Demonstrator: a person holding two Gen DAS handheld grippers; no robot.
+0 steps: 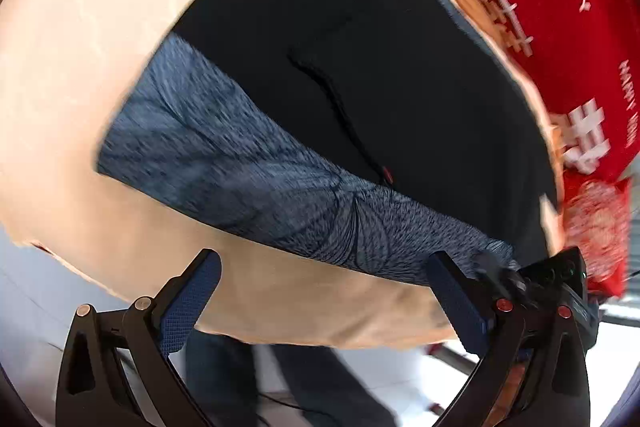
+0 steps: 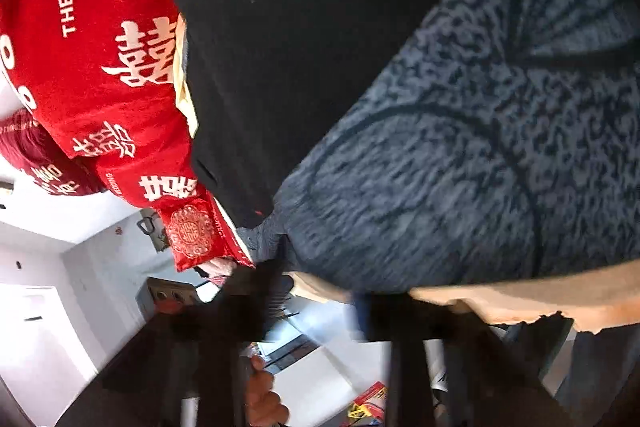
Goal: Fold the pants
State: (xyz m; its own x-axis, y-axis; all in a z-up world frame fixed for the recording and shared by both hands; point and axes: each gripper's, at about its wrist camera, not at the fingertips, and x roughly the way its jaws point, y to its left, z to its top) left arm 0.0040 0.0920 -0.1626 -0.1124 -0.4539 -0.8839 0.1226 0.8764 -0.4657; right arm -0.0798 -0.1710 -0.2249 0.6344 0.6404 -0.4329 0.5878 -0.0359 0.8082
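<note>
The left wrist view looks forward over its wide-spread left gripper (image 1: 320,283) from the near edge, with the pants (image 1: 320,99) just ahead. The right wrist view sits closer, the pants (image 2: 400,107) filling the frame beyond its blurred right gripper (image 2: 320,307). Both views share the red cloth (image 1: 540,7) (image 2: 100,47) past the pants.

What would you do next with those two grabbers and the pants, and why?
Probably bring the left gripper forward to the blue waistband and close on its near edge. Its jaws stand wide open and empty, short of the pants, which lie flat on the beige table. The right gripper is already at the waistband's other end.
</note>
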